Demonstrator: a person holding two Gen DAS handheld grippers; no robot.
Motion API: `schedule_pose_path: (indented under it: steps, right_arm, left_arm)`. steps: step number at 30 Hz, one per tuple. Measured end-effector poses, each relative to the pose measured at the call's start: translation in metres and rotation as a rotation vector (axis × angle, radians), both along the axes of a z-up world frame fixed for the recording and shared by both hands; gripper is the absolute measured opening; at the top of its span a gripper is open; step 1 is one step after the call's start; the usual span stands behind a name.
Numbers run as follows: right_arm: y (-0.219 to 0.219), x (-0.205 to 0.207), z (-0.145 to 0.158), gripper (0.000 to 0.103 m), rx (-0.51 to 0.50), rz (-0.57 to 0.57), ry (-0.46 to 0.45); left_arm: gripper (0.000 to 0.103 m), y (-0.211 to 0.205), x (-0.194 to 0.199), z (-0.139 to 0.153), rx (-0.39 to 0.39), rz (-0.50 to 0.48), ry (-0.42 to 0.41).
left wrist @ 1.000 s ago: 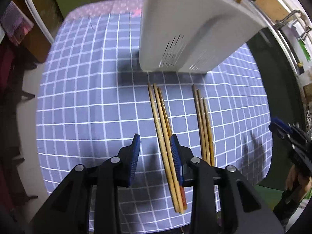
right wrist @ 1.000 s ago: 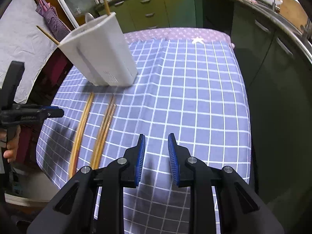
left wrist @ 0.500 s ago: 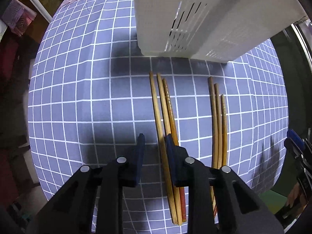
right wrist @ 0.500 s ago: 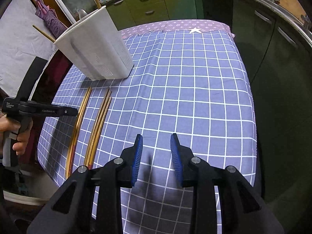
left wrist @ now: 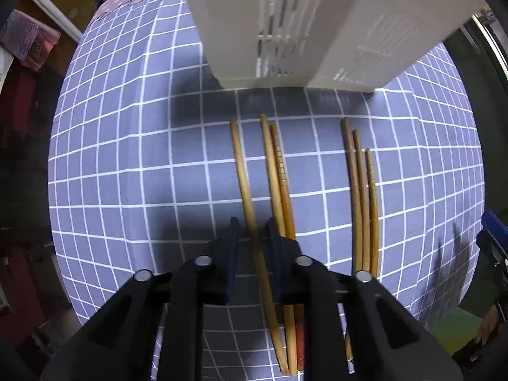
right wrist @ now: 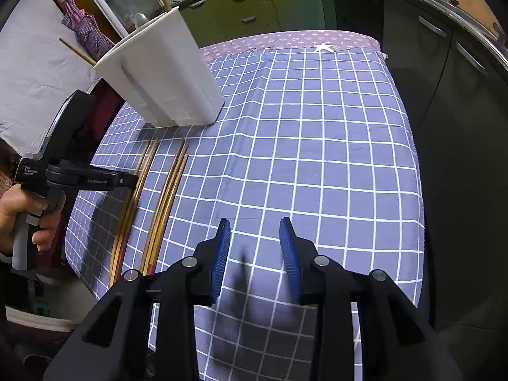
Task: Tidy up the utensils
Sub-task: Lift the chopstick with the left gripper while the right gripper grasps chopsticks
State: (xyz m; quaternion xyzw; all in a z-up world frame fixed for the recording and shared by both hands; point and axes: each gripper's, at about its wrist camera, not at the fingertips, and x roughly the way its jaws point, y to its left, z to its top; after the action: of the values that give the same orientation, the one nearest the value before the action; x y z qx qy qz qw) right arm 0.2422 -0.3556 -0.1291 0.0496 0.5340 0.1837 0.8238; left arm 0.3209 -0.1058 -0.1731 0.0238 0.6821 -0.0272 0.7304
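Observation:
Two groups of wooden chopsticks lie on the checked blue tablecloth (left wrist: 127, 165) in front of a white utensil holder (left wrist: 285, 25). My left gripper (left wrist: 252, 231) points straight down over the left group. Its jaws are closing, and the leftmost chopstick (left wrist: 241, 171) runs between them, apart from the other two (left wrist: 281, 174). A gap still shows beside the left pad. The right group (left wrist: 362, 197) lies untouched. My right gripper (right wrist: 254, 231) hovers over bare cloth with its jaws opening and nothing between them. The holder (right wrist: 165, 76) has chopsticks sticking out of its top.
A hand (right wrist: 19, 203) holds the left gripper's handle at the table's left edge. Green cabinets (right wrist: 254, 9) and a dark counter (right wrist: 460, 63) stand beyond the table's far and right sides. The cloth's near edge drops off below the chopstick ends.
My left gripper came down onto the left chopstick group and narrowed its jaws. The leftmost chopstick has parted from its two neighbours. The right gripper's jaws widened a little.

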Motion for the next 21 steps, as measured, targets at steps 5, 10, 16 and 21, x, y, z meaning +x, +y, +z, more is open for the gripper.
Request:
schedule_pose_path:
  steps: [5, 10, 16, 21]
  right_arm:
    - [0.004, 0.0, 0.002, 0.033, -0.007, 0.009, 0.006]
    - [0.015, 0.005, 0.003, 0.033, -0.013, 0.03, 0.023]
    - [0.05, 0.019, -0.008, 0.033, -0.006, 0.093, 0.085]
    - [0.085, 0.035, -0.019, 0.022, -0.015, 0.135, 0.152]
  left_arm:
    - [0.008, 0.003, -0.003, 0.0, -0.026, -0.007, -0.006]
    - [0.007, 0.019, -0.015, 0.019, -0.074, -0.006, -0.081]
    - [0.007, 0.035, -0.049, 0.073, -0.114, -0.044, -0.302]
    - [0.007, 0.054, -0.079, 0.106, -0.113, -0.085, -0.475]
